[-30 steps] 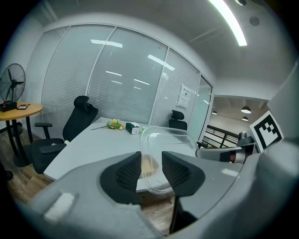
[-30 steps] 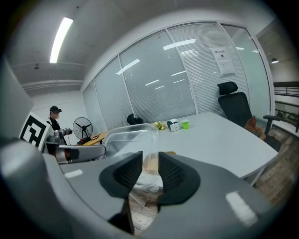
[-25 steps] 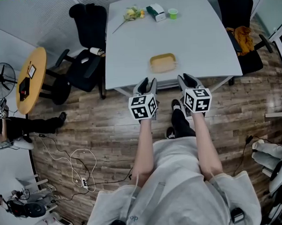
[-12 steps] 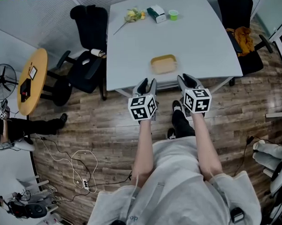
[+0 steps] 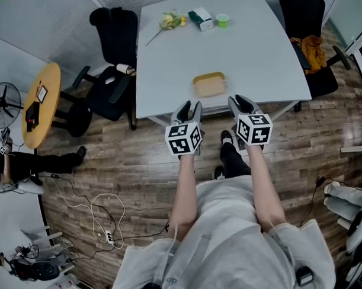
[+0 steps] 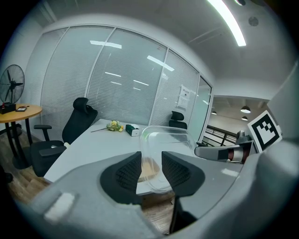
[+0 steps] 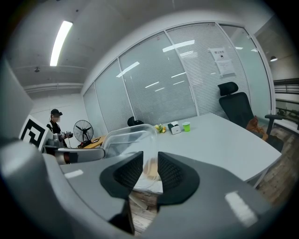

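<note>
A clear plastic container [image 6: 169, 139] hangs in the air over the floor, just short of the white table's [image 5: 255, 55] near edge. My left gripper [image 6: 151, 164] is shut on one rim of it. At the opposite rim of the clear container [image 7: 131, 139], my right gripper [image 7: 150, 167] is shut too. In the head view the left gripper [image 5: 188, 108] and right gripper [image 5: 238, 103] are side by side, and the clear plastic between them hardly shows. A flat tan tray [image 5: 210, 83] lies on the table just beyond them.
At the table's far end are yellow flowers [image 5: 170, 18], a small box [image 5: 200, 17] and a green cup [image 5: 223, 18]. Black office chairs [image 5: 111, 84] stand left and right of the table. A round yellow table [image 5: 40, 101] and a fan [image 5: 3, 103] are far left. A person [image 7: 56, 117] stands there.
Both grippers and the clear container have shifted very slightly; the hold on it is the same.
</note>
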Demonstrator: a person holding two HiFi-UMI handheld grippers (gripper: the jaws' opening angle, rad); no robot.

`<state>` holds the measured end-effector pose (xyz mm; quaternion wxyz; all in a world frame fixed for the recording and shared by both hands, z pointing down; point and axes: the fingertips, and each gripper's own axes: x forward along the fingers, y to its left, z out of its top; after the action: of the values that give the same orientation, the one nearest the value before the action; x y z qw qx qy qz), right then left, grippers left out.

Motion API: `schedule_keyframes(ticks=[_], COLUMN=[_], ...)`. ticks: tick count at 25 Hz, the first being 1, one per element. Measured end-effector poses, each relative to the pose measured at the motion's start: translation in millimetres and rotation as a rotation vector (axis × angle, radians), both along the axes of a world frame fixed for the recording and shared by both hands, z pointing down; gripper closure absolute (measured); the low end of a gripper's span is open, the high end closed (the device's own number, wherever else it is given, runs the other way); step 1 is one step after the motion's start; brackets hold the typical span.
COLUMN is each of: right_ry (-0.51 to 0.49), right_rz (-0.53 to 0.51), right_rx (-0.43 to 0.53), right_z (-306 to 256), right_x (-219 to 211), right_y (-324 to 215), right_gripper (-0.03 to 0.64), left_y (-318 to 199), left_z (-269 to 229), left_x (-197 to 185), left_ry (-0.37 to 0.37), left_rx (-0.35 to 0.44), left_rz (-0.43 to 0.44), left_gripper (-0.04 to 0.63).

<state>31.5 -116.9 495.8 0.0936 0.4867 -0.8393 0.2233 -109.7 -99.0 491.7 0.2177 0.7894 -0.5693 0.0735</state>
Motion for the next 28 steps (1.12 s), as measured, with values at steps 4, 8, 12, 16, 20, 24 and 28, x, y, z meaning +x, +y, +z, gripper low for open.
schedule_keyframes(ticks=[4,8,12,16,20,24,28], right_ry=[0.000,0.002,-0.001,-0.001,-0.006,-0.010,-0.016], right_rz=[-0.008,-0.011,-0.017,-0.018,-0.013,-0.014,-0.017], right_rx=[0.002,0.000,0.000,-0.001,-0.004,-0.004,-0.006], right_z=[1,1,1,0,2,3,4], right_x=[1,1,-1,1,2,1,-1], right_y=[-4,-8,-12,-14,-13,-12,-8], right_gripper=[0.518,0.520,0.522,0.525,0.526,0.528,0.529], left_y=[-3,-6,-10,-12,-11,-10,-6], left_z=[1,2,1,1,3,3,4], left_x=[1,1,-1,1,2,1,-1], left_ry=[0.002,0.001,-0.001,-0.004,-0.007,-0.007,-0.004], left_rx=[0.001,0.000,-0.001,-0.005,-0.007,-0.008,-0.007], left_rz=[-0.003,-0.005,-0.007,-0.005,0.001,-0.001,-0.009], left_gripper=[0.462,0.461,0.462,0.462,0.462,0.462,0.462])
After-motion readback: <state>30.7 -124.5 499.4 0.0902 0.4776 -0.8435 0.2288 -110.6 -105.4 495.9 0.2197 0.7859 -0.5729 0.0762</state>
